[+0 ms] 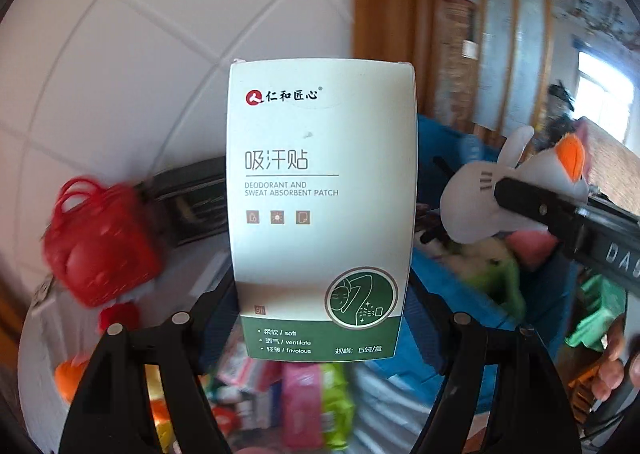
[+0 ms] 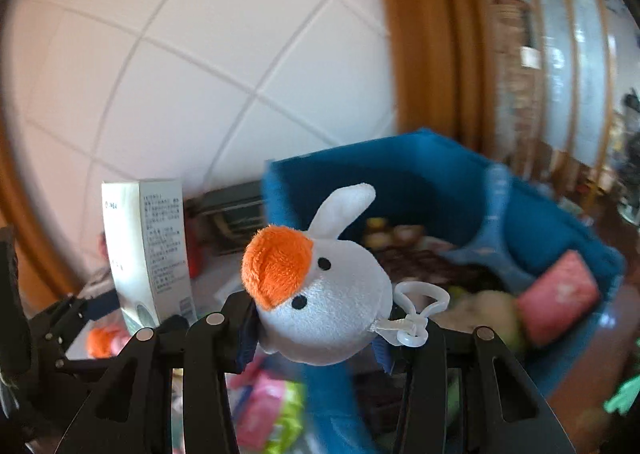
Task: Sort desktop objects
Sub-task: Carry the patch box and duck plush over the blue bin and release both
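Observation:
My left gripper (image 1: 320, 318) is shut on a white and green sweat patch box (image 1: 320, 205), held upright in the air; the box also shows at the left of the right wrist view (image 2: 148, 250). My right gripper (image 2: 320, 330) is shut on a white plush duck toy (image 2: 328, 302) with an orange beak and a white plastic clip. The duck toy also shows at the right of the left wrist view (image 1: 480, 197), over the blue bin. The blue fabric bin (image 2: 420, 169) stands just behind the duck.
The blue bin holds a pink packet (image 2: 560, 302), a green item and other toys. A red basket (image 1: 100, 246) hangs at the left. Pink and green packets (image 1: 316, 402) lie below on the table. A dark appliance (image 2: 236, 209) stands by the tiled wall.

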A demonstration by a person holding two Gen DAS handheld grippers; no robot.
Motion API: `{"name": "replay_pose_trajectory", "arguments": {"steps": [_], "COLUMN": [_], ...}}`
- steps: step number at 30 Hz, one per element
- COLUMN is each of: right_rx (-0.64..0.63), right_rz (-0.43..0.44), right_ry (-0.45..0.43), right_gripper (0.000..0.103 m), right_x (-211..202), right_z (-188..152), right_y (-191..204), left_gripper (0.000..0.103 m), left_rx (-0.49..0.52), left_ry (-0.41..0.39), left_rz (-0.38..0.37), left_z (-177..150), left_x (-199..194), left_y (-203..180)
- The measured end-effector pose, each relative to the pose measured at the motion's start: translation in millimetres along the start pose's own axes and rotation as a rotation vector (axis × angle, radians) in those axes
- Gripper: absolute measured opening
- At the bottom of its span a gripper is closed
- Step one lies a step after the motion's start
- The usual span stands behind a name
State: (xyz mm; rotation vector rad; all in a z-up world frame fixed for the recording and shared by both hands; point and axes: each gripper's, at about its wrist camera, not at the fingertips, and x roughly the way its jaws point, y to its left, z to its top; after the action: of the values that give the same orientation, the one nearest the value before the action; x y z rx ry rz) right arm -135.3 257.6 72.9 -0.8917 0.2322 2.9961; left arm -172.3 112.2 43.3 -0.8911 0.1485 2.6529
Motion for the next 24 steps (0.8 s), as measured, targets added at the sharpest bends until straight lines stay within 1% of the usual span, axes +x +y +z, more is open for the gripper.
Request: {"name": "replay_pose_trajectory", "arguments": {"steps": [5,7,9,14,19,22,24], "right_rx": [0.021,0.011,-0.002,-0.034,-0.057,-0.06,-0.059], "right_rz": [-0.106,-0.157,-0.187,-0.224,-0.25,-0.287,-0.291], "right_ry": [-0.001,-0.001,0.004,0.036,0.059,0.065,0.069], "right_gripper": [0.045,0.045,0.045,0.045,0.047,0.052,0.065], "right_x": [-11,-11,-5,19,45,56,60], "right_z": [4,5,6,8,12,13,12], "right_y": [-59,-78,-93,-125,-151,-165,-171], "left_gripper": [0.076,0.076,0.076,0.076,0.076,0.078,0.08], "left_rx": [0.062,0.088,0.113,0.129,0.145,0.133,0.132], "left_ry": [0.003,0.012,0.034,0.098,0.115,0.104,0.095], "left_rz": [-0.05,-0.053,-0.057,-0.054,-0.02,-0.004,0.008], "left_z": [28,35,40,47,54,60,61], "left_x": [23,34,48,83,95,101,101], "left_y": [-61,-81,-102,-131,-147,-150,-153]}}
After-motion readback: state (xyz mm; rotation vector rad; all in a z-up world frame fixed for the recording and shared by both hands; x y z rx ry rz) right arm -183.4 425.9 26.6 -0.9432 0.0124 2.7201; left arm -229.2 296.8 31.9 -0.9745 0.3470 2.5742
